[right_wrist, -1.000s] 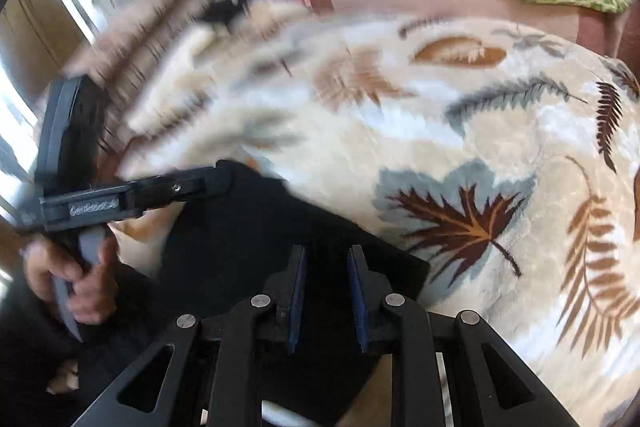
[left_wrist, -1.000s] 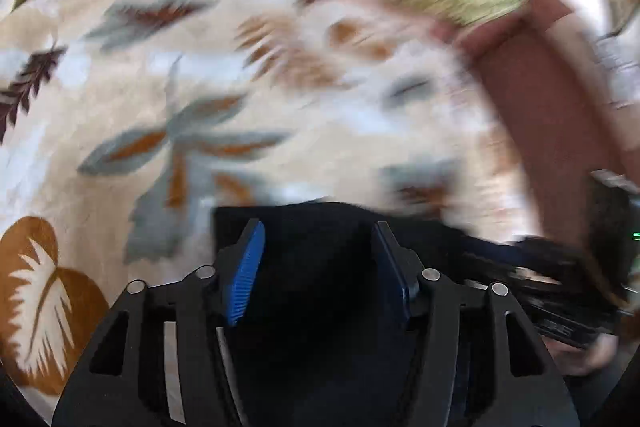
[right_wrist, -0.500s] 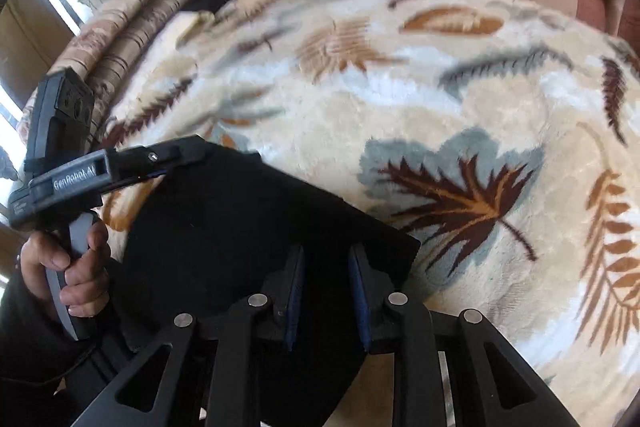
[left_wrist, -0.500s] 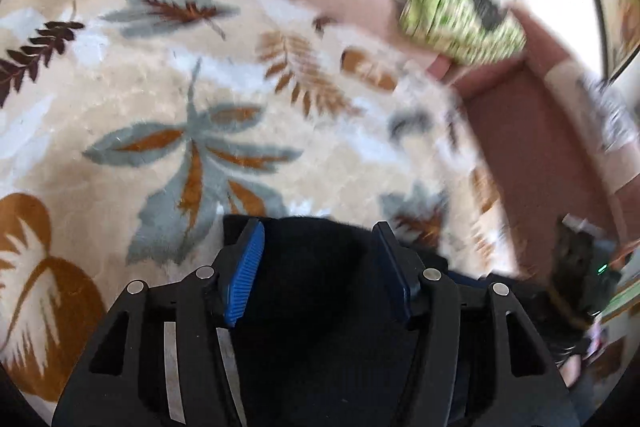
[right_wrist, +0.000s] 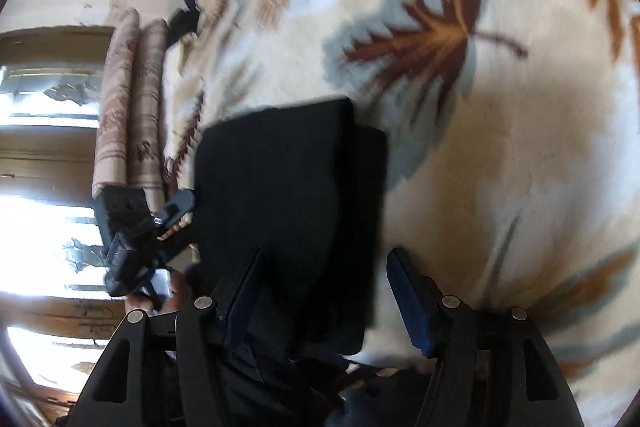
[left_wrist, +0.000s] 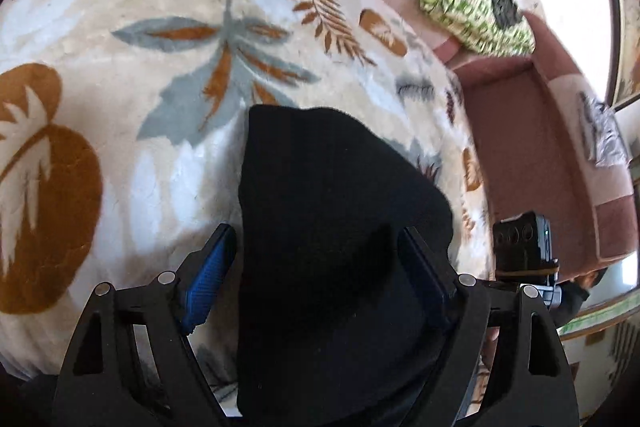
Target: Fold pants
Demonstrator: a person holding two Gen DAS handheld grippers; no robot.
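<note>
Left wrist view: the black pants [left_wrist: 340,227] lie bunched on the leaf-patterned blanket [left_wrist: 120,87], running between the fingers of the left gripper [left_wrist: 316,279]. Its jaws are opening — the cloth sits between them, but the pads no longer seem to press it.

Right wrist view: the pants [right_wrist: 280,179] show as a squared, layered fold on the blanket [right_wrist: 500,147]. The right gripper [right_wrist: 324,291] is opening too — probably letting the fold settle flat.

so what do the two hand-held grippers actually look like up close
Both are matte black plastic frames with triangular cut-outs and silver round pivot bolts. The left hand-held gripper and right hand-held gripper carry blue textured finger pads; a black camera block tops each.
</note>
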